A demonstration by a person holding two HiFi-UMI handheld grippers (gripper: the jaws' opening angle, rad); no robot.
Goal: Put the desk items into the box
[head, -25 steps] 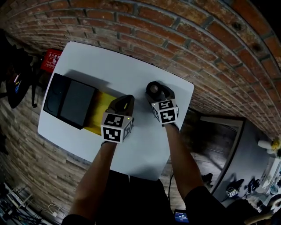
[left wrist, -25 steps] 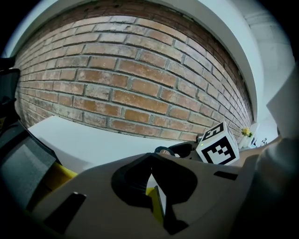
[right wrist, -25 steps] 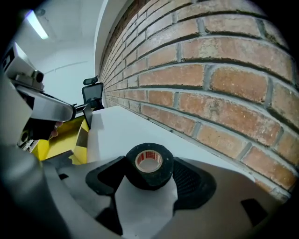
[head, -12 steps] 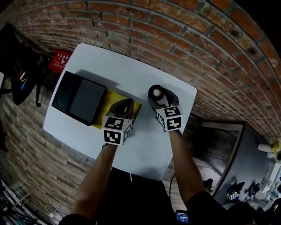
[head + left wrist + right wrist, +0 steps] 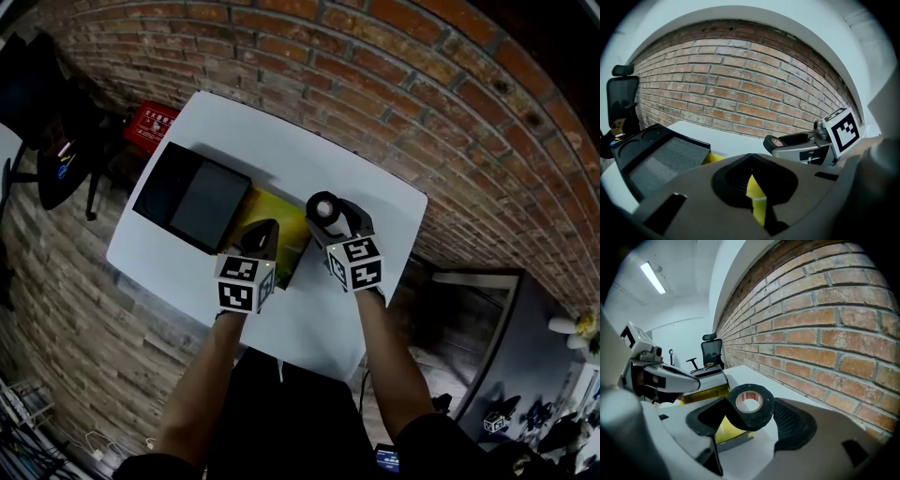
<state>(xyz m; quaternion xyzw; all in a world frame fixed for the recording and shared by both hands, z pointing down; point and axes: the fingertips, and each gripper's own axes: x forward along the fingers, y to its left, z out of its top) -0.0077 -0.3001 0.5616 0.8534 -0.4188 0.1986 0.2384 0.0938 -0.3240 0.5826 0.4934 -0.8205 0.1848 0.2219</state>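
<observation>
Right tool [image 5: 330, 216] is clamped on a black tape roll [image 5: 322, 207], jaws squeezing the outer rim from both sides; the right gripper view shows the core hole facing back at the camera, so it's a grip across the width that shouldn't slip. The roll is held off the table [image 5: 253, 141], near frame centre in the head view, right at the right-hand edge of the yellow tray [image 5: 289, 234]. Left tool [image 5: 264, 231] has its jaws brought together on a thin yellow strip, seen pinched btwn them in the left gripper view. That's prob the tray's wall, gripped to keep the tray from sliding while the other hand loads it. The box [image 5: 192, 195] sits upper left of centre in the head view; its black part covers the left side and the yellow tray sticks out toward the middle, i.e. the open end faces the roll. Step in hand, as I read it: carry the roll over the tray and let go. Next move prob needs a short shift left, a bit of lowering, then opening the jaws. Risks: a round roll can bounce or roll out if dropped from high up, and the two tools are close, so they could bump.
</observation>
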